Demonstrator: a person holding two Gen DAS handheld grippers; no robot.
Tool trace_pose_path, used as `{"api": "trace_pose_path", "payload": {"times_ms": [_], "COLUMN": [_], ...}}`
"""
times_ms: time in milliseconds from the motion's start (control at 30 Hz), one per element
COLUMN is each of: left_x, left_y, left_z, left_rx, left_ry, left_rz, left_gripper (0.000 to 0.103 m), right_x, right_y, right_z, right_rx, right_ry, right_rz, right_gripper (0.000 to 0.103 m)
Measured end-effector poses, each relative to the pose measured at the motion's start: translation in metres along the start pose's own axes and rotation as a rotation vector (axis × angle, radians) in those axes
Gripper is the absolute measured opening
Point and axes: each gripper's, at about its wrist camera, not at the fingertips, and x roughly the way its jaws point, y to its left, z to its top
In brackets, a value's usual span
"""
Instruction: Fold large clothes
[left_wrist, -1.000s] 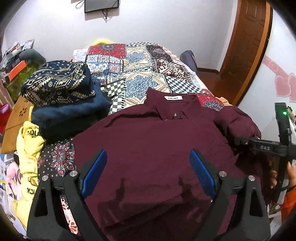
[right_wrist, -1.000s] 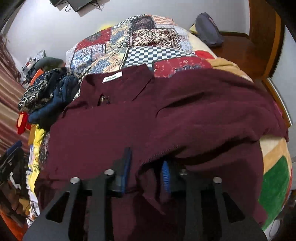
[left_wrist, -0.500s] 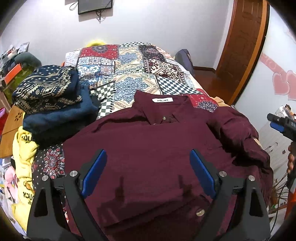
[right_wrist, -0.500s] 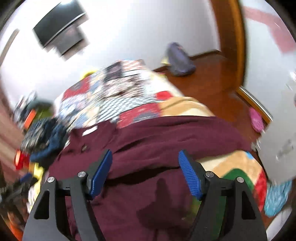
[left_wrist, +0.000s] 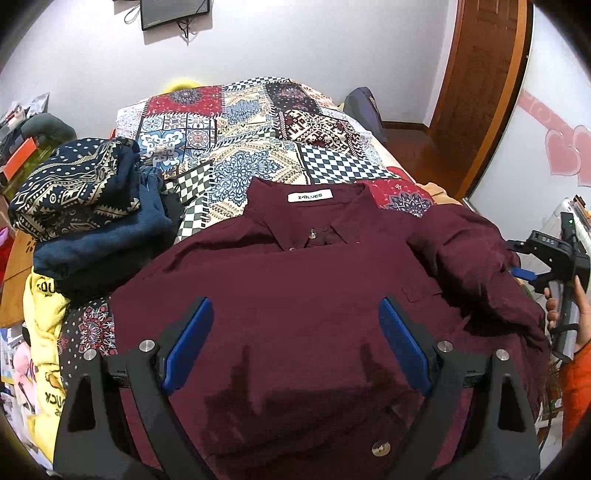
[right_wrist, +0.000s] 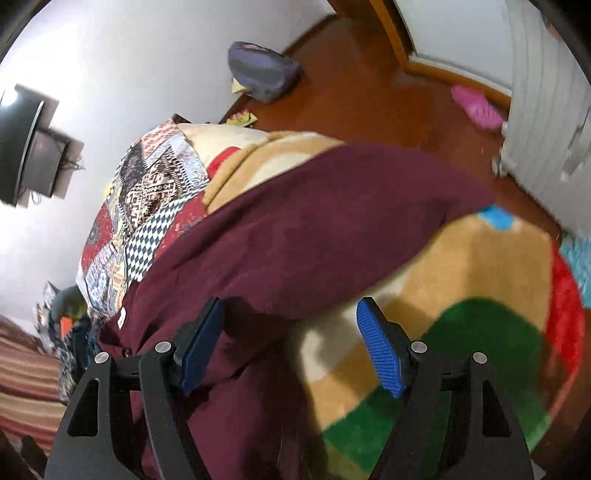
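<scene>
So far you've only laid the right sleeve (left_wrist: 476, 266) across the maroon shirt (left_wrist: 295, 295); with the left gripper (left_wrist: 295, 343) wide and empty and the right gripper (right_wrist: 291, 350), jaws just opened, holding nothing, every other fold remains.

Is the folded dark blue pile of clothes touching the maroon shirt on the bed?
Apart. The left wrist view shows patchwork bedspread between the blue pile and the maroon shirt.

Maroon shirt (left_wrist: 314, 288); multicolour patchwork bedspread (left_wrist: 258, 140); blue gripper pads (left_wrist: 188, 343).
</scene>
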Motion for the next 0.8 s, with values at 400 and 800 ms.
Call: {"api": "trace_pose_path", "payload": {"times_ms": [400, 800], "left_x": [0.007, -0.035], "left_y": [0.005, 0.026], "left_z": [0.001, 0.004], "left_rx": [-0.005, -0.035], "left_ry": [0.014, -0.082], "left_rz": [0.028, 0.033], "left_gripper": [0.091, 0.091], "right_x": [-0.001, -0.116], "right_y": [-0.002, 0.138], "right_z": [0.027, 0.003], "right_rx": [0.002, -0.415], "right_ry": [-0.051, -0.302], "right_rz": [0.017, 0.164], "right_gripper": [0.016, 0.011]}}
